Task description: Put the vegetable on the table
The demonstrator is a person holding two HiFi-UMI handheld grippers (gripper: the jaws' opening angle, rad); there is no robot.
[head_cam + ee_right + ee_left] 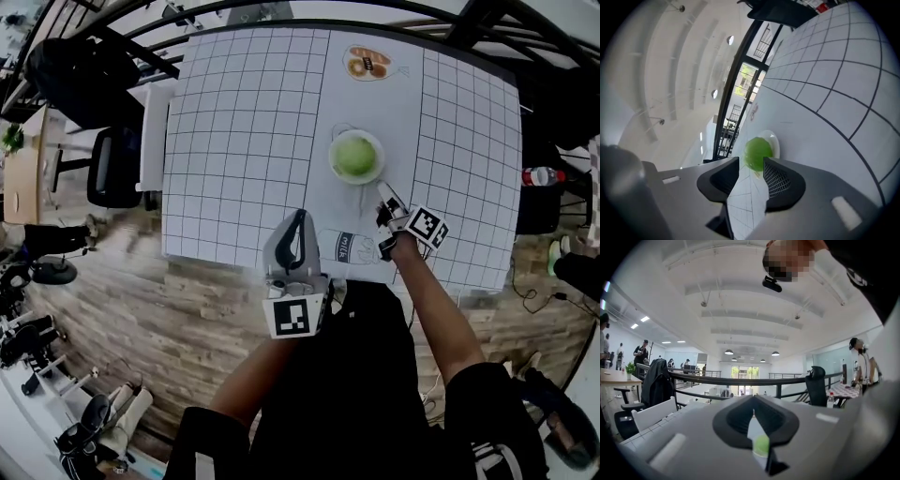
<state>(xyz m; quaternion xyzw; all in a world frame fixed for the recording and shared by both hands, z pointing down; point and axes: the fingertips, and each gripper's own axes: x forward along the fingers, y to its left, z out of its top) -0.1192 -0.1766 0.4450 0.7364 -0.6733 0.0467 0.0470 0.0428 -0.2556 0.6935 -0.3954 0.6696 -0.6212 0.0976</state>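
At the far left of the head view we see a black office chair [112, 169] beside the table [234, 141], which wears a white cloth ruled in a dark grid. Only this view shows both tools at once. The left gripper [299, 217] hangs over the table's near edge. Its own view, tilted up at ceiling lamps, a railing and people standing at desks, shows its jaws together at the tips with nothing held, only a thin slit below them.

Further right, the vegetable [355, 156], round and pale green, sits on a white plate [775, 143] toward the middle of the table, with a pastry packet [367, 64] well beyond it. The right gripper [386, 202] is just beside the plate on the near side. We read its state from the right gripper view: the jaws stand apart, bare cloth between them, and the vegetable lies past their tips, untouched. At the far right, off the table, the head view alone catches a bottle [539, 175].
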